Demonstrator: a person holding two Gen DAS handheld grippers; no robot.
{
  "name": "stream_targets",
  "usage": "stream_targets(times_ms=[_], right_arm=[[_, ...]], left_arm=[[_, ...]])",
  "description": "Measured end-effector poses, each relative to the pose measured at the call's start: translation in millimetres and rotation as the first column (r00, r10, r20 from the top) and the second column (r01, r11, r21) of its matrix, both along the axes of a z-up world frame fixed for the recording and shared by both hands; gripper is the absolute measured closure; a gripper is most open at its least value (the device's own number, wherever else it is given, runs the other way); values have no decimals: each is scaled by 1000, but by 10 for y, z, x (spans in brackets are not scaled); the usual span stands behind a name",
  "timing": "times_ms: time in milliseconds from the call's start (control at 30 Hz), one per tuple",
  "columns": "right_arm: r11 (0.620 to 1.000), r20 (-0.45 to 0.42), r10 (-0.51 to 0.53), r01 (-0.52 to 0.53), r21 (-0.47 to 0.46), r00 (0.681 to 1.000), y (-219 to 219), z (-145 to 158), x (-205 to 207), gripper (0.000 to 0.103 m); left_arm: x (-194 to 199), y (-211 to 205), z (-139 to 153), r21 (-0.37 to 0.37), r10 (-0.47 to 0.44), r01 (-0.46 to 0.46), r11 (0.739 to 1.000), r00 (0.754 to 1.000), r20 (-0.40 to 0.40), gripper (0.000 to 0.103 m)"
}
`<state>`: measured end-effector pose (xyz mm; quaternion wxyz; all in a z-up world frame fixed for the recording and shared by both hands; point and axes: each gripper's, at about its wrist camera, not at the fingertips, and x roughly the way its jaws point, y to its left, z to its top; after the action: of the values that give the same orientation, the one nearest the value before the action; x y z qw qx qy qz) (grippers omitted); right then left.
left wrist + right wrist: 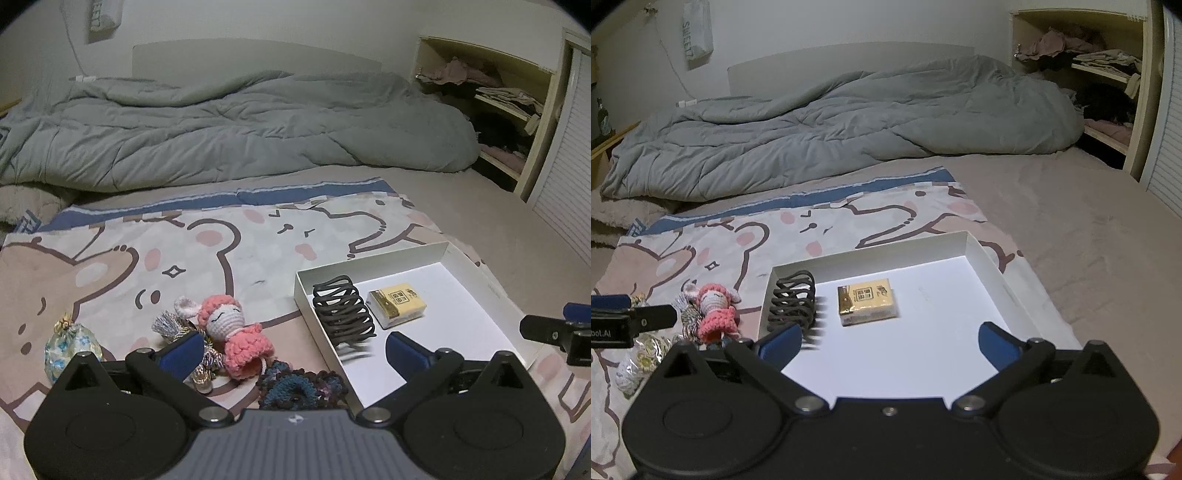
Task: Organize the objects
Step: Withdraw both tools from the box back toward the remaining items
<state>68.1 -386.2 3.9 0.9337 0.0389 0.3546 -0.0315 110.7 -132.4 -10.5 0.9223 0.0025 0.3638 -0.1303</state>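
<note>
Left wrist: both claws point(293, 349) point(890, 345) apart, empty; hair clip point(343, 314), prob. tissue pack point(399, 304) in box point(369, 262).

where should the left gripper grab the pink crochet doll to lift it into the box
Grip the pink crochet doll across its narrow neck, between the round head and the flared pink skirt, coming from above with the open left gripper. It lies flat on the blanket, head away from the camera, tassels crowding its left.

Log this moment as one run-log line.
left gripper open | right gripper open | box: hair claw, yellow pack | doll outside
</note>
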Motion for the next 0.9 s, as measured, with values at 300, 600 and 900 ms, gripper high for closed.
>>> stream_targets(times_ms=[300, 600, 900], right_arm=[[999, 0, -24, 24, 20, 1000, -36, -32, -3, 0], [998, 9, -34, 34, 44, 999, -15, -69, 19, 0], [998, 23, 14, -16, 62, 1000, 214, -140, 113, 0]], left_arm=[[-59, -15, 24, 8, -27, 26, 1000, 999, 43, 0], [-37, 152, 78, -23, 3, -2, 1000, 999, 47, 0], [-68, 557, 104, -25, 64, -62, 998, 996, 58, 0]])
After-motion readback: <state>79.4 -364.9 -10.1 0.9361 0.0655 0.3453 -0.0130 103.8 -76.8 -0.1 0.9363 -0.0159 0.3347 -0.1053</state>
